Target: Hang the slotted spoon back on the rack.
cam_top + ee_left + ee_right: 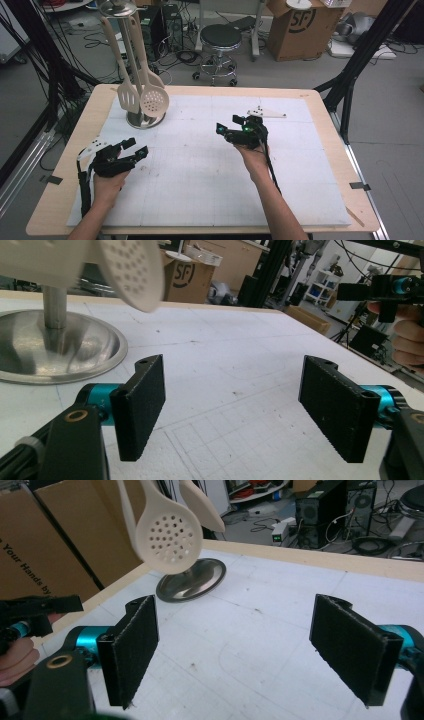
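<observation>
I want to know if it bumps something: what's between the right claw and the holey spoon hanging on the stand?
Nothing. The right gripper view shows bare white mat between the open right claw and the holey spoon.

Your table [339, 165] is of light wood, with a white mat [200, 190] on most of its top. On the floor behind it you see a black stool [220, 36] on wheels, and right of it a brown box [300, 27]. Left of the stool stands a dark computer [152, 25], with cables [186, 56] lying near.
</observation>
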`<act>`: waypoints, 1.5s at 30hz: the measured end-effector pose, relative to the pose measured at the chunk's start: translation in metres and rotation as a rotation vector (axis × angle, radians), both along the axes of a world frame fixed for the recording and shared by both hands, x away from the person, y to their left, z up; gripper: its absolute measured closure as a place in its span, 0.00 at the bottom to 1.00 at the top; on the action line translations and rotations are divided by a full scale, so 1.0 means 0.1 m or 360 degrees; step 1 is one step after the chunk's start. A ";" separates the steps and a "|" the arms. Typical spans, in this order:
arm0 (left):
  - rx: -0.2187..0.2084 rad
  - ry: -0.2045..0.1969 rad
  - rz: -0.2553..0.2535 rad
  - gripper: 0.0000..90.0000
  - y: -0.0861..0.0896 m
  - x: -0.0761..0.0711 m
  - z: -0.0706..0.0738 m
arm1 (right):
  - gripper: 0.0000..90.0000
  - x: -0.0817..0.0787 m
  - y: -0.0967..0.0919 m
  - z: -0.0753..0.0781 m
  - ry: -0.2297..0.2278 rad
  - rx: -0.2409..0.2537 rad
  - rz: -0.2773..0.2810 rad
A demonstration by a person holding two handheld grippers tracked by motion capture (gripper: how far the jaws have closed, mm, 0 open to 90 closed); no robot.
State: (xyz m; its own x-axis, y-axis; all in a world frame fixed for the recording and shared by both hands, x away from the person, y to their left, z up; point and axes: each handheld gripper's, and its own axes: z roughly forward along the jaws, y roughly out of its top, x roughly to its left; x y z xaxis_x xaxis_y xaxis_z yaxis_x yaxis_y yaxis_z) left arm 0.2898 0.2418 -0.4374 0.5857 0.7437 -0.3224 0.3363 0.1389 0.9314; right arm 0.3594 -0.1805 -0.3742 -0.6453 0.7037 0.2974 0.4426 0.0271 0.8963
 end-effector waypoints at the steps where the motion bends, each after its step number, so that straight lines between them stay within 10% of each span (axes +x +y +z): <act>1: 0.0000 0.0004 0.0002 0.29 0.00 0.00 0.00 | 0.21 -0.01 -0.02 -0.01 0.0003 -0.0005 -0.0002; 30: 0.0104 0.0060 -0.0023 0.23 -0.10 0.03 -0.06 | 0.19 -0.45 -0.85 -0.47 0.0123 0.0073 -0.0169; 45: 0.0154 0.0088 -0.0042 0.23 -0.15 0.04 -0.09 | 0.19 -0.65 -1.07 -0.55 0.0065 0.0058 -0.0180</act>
